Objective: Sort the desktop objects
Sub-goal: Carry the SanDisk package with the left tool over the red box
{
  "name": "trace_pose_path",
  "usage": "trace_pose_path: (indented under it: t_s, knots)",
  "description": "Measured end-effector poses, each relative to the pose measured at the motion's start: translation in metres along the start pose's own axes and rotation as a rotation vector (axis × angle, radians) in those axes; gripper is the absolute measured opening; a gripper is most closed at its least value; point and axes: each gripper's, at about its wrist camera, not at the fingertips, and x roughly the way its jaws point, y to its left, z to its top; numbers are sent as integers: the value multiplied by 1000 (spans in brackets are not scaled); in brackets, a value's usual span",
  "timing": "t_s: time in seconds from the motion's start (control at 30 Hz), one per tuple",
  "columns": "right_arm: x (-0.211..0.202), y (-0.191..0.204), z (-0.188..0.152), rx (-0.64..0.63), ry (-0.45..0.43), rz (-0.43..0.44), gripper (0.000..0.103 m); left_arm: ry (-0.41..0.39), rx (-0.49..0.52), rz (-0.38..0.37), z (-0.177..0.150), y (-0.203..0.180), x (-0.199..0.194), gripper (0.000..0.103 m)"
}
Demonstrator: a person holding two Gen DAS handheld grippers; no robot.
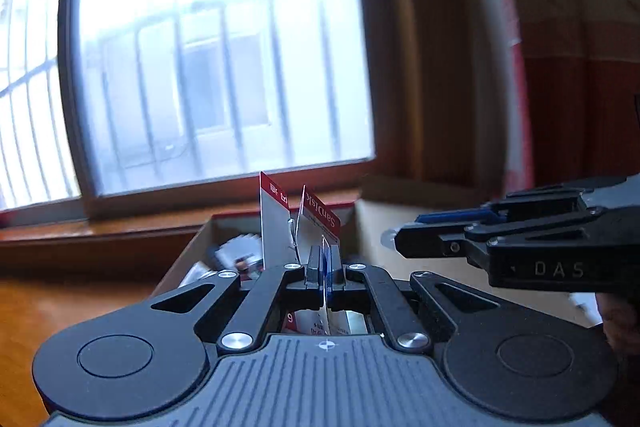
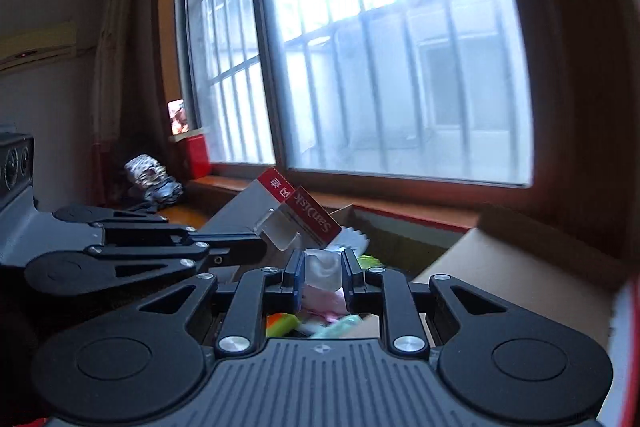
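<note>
My left gripper (image 1: 325,261) is shut on the lower edge of a red-and-white SanDisk card package (image 1: 320,217), which stands up from its pads. In the right wrist view that package (image 2: 312,217) tilts above the left gripper (image 2: 256,247), with a clear plastic blister on its face. My right gripper (image 2: 323,269) is shut on a small white object (image 2: 325,263) held between its blue pads. From the left wrist view the right gripper (image 1: 400,241) reaches in from the right, level with the package. Both grippers hang over an open cardboard box (image 2: 520,259).
The box (image 1: 188,251) holds several loose items, some green, pink and yellow, blurred. Behind it run a wooden windowsill (image 1: 120,227) and a barred window (image 2: 400,67). A red box (image 2: 196,155) and a patterned bundle (image 2: 152,175) sit at the sill's left end.
</note>
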Motion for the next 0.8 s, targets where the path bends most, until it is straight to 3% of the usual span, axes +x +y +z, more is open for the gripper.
trace_pose_path:
  t_s: [0.3,0.5,0.57,0.8]
  knots:
    - [75,11,-6,17,83,-60,21,58,-18,-50,-4,50,33,4]
    - [96,21,-12,67,100,-131,30,75,-7,-80,-12,70,38,8]
    - [103,27,-14,78,101,-152,37,83,-6,-89,-14,79,39,12]
    - [118,44,-18,117,99,-215,44,122,-22,-90,-18,101,43,29]
